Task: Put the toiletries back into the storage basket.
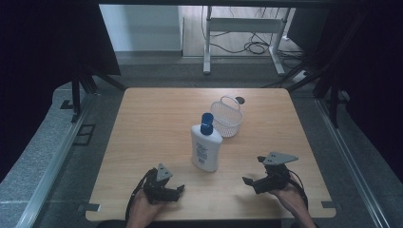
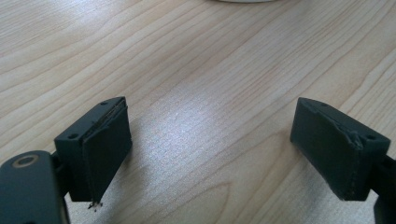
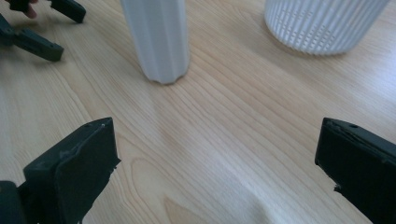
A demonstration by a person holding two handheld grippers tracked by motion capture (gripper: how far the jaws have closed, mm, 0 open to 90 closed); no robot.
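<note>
A white lotion bottle (image 1: 206, 148) with a blue cap (image 1: 206, 123) stands upright at the middle of the wooden table (image 1: 147, 123). Just behind it to the right stands a white ribbed basket (image 1: 226, 117) with a handle. My left gripper (image 1: 174, 185) rests near the front edge, left of the bottle, open and holding nothing. My right gripper (image 1: 254, 170) sits at the front right, open and holding nothing. In the right gripper view the bottle's lower body (image 3: 156, 37) and the basket (image 3: 322, 23) lie ahead of the open jaws (image 3: 217, 149). Bare wood shows between the left jaws (image 2: 212, 126).
Both hands rest at the table's front edge. The other gripper (image 3: 32, 28) appears at the top left of the right gripper view. Dark curtains flank the table, and a white desk frame (image 1: 242, 28) with cables stands on the floor beyond it.
</note>
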